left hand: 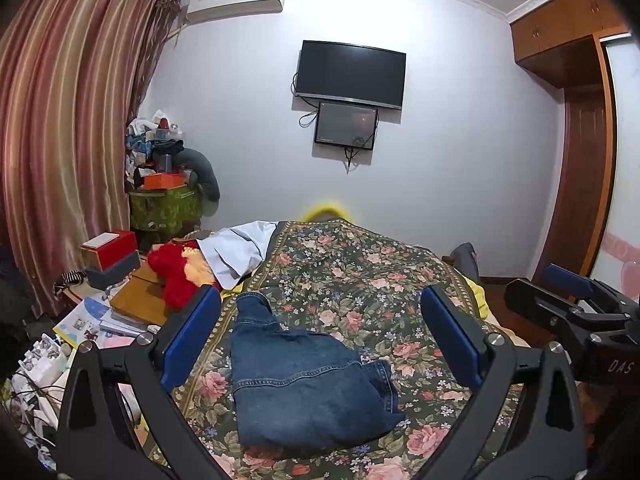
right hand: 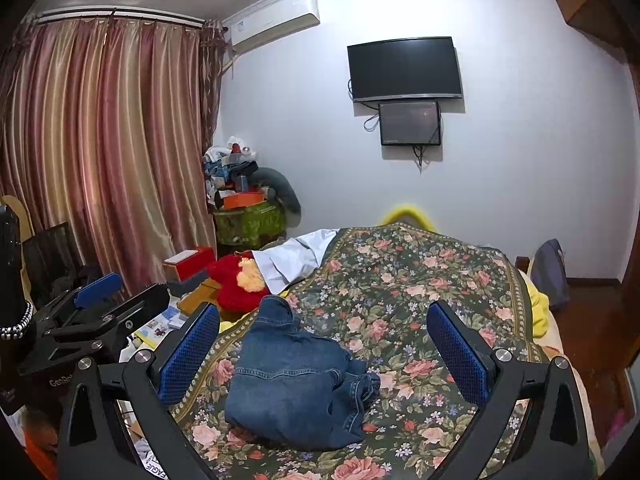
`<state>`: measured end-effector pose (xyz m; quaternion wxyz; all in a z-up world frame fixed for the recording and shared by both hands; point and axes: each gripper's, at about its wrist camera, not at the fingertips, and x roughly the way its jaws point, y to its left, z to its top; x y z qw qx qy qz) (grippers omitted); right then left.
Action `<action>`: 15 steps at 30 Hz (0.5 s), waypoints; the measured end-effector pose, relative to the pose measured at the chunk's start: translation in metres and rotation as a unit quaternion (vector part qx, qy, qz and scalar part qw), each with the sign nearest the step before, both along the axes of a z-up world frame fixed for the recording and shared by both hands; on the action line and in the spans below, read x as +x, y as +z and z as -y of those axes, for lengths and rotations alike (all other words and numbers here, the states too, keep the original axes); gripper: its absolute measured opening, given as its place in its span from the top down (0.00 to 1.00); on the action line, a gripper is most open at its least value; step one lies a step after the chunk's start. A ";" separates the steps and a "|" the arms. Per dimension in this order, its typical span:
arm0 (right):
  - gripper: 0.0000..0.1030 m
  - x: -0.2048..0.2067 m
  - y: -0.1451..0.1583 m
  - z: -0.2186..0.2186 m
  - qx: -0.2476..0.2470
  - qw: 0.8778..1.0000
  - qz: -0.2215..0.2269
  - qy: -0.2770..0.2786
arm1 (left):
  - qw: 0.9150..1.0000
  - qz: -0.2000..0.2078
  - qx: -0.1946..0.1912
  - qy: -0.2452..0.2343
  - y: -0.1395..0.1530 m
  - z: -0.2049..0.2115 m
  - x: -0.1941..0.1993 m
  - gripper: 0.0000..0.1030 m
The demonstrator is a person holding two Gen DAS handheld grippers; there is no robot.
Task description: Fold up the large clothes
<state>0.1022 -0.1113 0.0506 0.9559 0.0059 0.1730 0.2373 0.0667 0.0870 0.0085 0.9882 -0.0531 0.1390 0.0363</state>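
A blue denim garment (left hand: pixel 304 376) lies in a folded bundle on the floral bedspread (left hand: pixel 360 280), with one narrow part reaching away from me. It also shows in the right wrist view (right hand: pixel 296 380). My left gripper (left hand: pixel 320 340) is open and empty, held above the bed just short of the denim, its blue pads (left hand: pixel 188 336) wide apart. My right gripper (right hand: pixel 324 348) is open and empty too, beside the left one; it shows at the right edge of the left wrist view (left hand: pixel 568 292). The left gripper shows at the left of the right wrist view (right hand: pixel 100 292).
A red and yellow plush toy (left hand: pixel 176 276) and a white cloth (left hand: pixel 236 252) lie at the bed's far left. Boxes, books and papers (left hand: pixel 116 280) crowd the left side. A green box with piled items (left hand: pixel 164 200) stands by the curtain. A wardrobe (left hand: pixel 576 160) is right.
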 end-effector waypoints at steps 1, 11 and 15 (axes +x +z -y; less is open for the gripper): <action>0.00 0.000 0.000 0.000 0.000 1.000 0.000 -0.001 | 1.000 0.000 0.000 0.000 0.000 0.000 0.000 0.02; 0.00 0.000 -0.001 -0.004 0.002 1.000 -0.003 -0.002 | 1.000 -0.004 0.000 -0.011 -0.001 0.002 0.000 0.02; 0.00 -0.001 -0.002 -0.011 0.004 1.000 -0.008 -0.006 | 1.000 -0.004 0.006 -0.011 -0.001 0.005 0.001 0.02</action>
